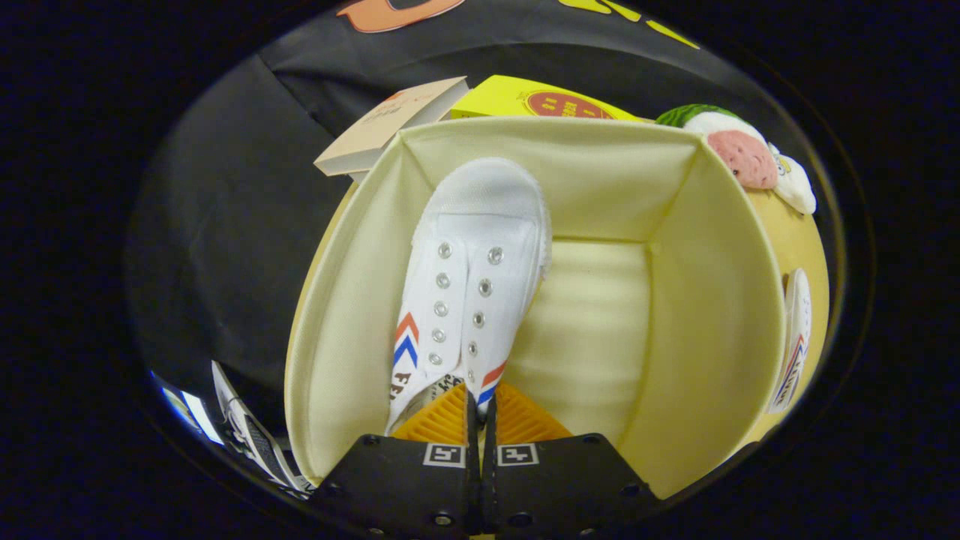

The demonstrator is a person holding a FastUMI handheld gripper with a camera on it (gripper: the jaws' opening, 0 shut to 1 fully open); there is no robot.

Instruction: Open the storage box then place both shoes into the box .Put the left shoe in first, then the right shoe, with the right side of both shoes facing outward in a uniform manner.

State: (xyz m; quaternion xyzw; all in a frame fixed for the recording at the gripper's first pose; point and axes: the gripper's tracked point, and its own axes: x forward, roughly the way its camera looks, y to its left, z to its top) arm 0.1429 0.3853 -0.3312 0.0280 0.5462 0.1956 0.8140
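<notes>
The open cream storage box [697,300] takes up most of the scene, its fabric walls standing upright. Inside it, along its left wall, a white shoe [465,285] with red and blue chevrons points toe-first toward the far wall. The tool [480,412] has its orange fingers [439,420] nearly closed, pinching the shoe's rear edge. Beyond the box lie a book [390,124], a yellow box [540,101] and a plush toy [742,154].

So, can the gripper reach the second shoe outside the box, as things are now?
Probably not yet. The gripper is shut on the white shoe inside the storage box. The second shoe lies beyond the box's wall, so the gripper must release and lift out first.
</notes>
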